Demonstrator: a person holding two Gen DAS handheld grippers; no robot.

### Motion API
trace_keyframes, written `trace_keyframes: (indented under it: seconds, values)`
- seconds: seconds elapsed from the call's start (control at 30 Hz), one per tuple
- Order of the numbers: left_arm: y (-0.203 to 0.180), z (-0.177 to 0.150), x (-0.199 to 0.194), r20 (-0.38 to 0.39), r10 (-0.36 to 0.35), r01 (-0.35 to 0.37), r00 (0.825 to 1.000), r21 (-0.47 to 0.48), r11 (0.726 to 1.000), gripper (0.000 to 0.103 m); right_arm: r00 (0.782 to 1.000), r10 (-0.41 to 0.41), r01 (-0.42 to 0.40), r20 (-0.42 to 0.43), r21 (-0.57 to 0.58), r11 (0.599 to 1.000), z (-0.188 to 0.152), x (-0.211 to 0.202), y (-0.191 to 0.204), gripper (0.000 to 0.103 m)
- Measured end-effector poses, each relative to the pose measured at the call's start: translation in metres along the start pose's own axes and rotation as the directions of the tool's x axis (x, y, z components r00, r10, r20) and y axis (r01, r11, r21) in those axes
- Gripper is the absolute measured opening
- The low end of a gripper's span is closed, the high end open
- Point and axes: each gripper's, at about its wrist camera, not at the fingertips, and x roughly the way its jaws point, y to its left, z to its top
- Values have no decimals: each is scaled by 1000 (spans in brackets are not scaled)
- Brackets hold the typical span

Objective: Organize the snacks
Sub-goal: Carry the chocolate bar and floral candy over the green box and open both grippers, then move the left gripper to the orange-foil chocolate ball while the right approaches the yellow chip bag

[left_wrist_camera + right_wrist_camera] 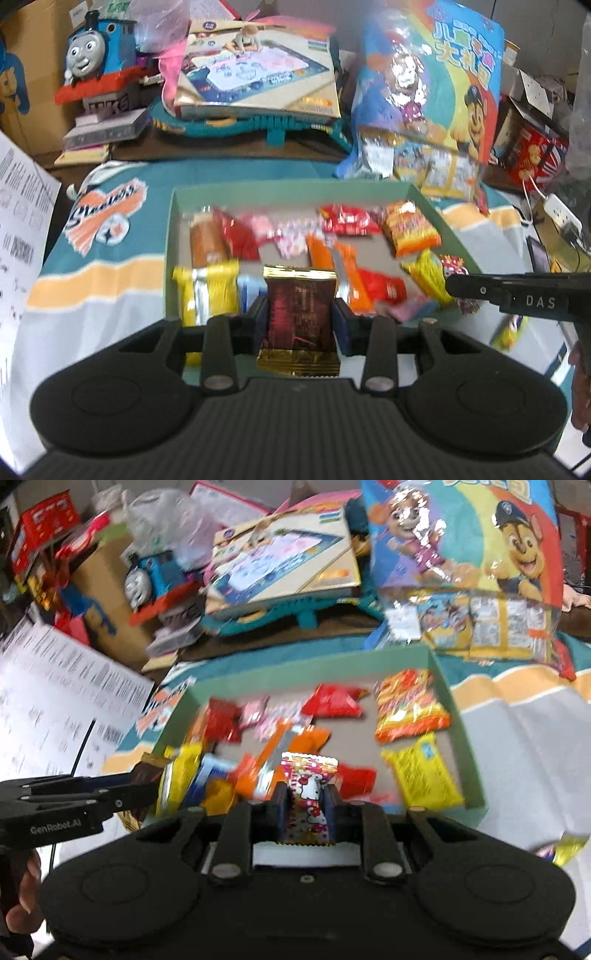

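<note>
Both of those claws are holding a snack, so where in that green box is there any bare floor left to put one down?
Inside the green box, bare brown floor shows between the red packet and the orange packet, running down beside the yellow packet. The left half and near edge are crowded with overlapping wrappers.

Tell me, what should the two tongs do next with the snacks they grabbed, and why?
Probably carry both packets clear of the green box: the left tongs grip a dark red-and-gold packet, the right tongs a pink cartoon-cat packet, both above the jumbled snacks.
</note>
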Motion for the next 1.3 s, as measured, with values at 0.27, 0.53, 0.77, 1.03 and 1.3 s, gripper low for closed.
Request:
trace_keyframes:
  seconds: [0.27,0.53,0.77,1.03,1.3]
  values:
    - [5,35,52,-35,42,-43,999,-20,999,36,1000,-25,25,-1,64,998,37,45,-17,20]
    - [12,58,93,-54,74,-76,996,-36,996,36,1000,-16,17,-14,63,998,57,83,-21,20]
    - [14,64,122,-83,105,-109,991,-42,993,40,1000,-6,8,-28,60,998,67,108,-25,36]
    - [15,59,126,-81,178,-182,981,-45,982,103,1000,-21,21,0,86,996,68,108,-29,103]
    - [10,50,108,-81,175,-179,981,-50,983,103,1000,-20,21,-14,81,996,59,94,-20,103]
